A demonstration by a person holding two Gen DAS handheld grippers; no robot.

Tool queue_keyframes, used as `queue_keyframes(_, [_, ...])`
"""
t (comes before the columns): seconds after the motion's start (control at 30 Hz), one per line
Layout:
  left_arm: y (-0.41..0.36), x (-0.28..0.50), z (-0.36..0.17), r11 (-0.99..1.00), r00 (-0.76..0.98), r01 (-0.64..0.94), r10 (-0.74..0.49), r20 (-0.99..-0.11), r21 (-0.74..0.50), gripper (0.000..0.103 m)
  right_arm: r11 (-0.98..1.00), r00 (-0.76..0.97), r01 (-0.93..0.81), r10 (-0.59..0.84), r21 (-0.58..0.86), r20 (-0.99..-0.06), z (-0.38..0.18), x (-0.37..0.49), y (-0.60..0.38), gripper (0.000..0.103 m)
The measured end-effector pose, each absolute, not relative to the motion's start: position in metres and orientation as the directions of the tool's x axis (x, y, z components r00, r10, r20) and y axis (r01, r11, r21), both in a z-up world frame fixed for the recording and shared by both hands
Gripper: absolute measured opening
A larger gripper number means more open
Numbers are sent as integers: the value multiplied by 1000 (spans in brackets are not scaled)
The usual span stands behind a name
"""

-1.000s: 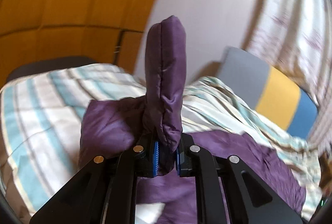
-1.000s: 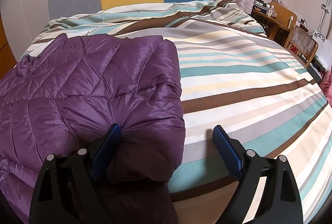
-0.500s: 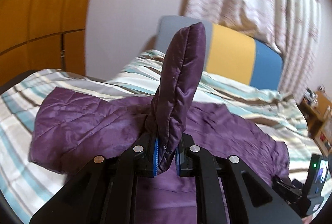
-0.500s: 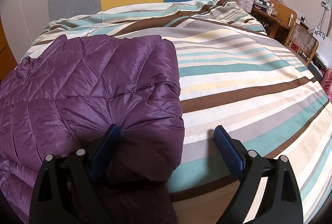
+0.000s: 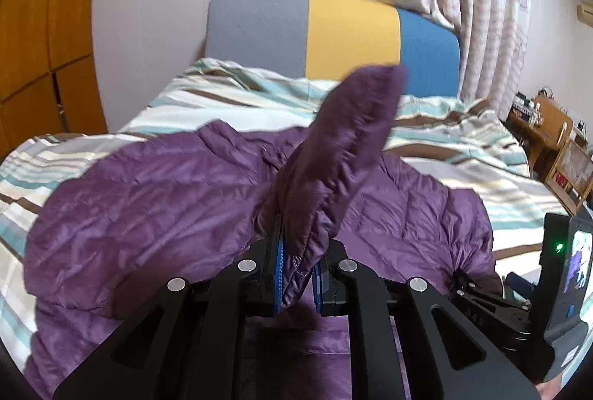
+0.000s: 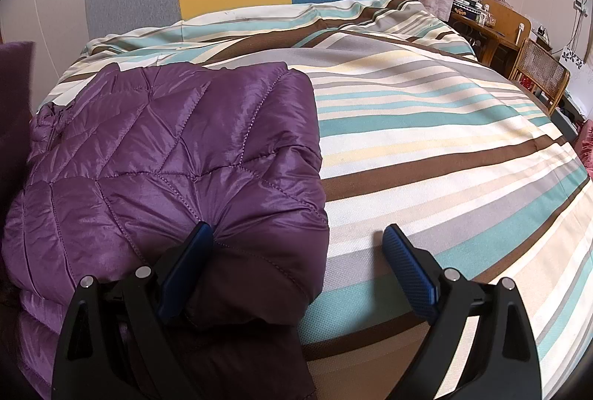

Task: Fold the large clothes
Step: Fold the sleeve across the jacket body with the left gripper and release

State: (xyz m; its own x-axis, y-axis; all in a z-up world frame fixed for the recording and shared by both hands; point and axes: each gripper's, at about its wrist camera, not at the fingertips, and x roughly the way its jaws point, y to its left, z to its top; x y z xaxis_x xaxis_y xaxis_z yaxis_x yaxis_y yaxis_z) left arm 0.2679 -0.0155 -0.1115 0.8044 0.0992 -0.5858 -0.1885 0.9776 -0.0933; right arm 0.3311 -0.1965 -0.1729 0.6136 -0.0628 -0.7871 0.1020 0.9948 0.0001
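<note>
Lying across the striped bed (image 6: 426, 148), the big purple puffy jacket (image 6: 178, 159) is taking up the left side, spread out flat. One sleeve (image 5: 344, 140) is sticking up in the air, because the left gripper (image 5: 298, 275) is squeezing its end tight. The right gripper (image 6: 296, 266) is sitting wide apart over the jacket's near corner, one finger pressing on it, grabbing nothing. It looks like the sleeve-folding step. Next, the left gripper probably needs to be laying the sleeve down across the jacket's middle.

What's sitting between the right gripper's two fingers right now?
In the right wrist view, the right gripper is open; the purple jacket's corner and bare striped bedspread lie between them.
</note>
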Motion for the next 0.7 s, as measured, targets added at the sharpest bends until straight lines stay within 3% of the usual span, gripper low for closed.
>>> queue_keyframes(0.47, [-29, 281, -145, 987, 743, -150, 70, -665, -63, 15, 995, 614, 103, -64, -1, -787, -173, 331, -197, 93])
queue_keyframes(0.57, [-32, 282, -147, 989, 738, -135, 59, -673, -61, 25, 995, 614, 103, -64, 0, -787, -173, 330, -197, 93])
queue_keyframes(0.7, [-39, 281, -147, 993, 740, -108, 50, -670, -46, 54, 995, 614, 104, -67, -3, -786, -173, 330, -197, 93])
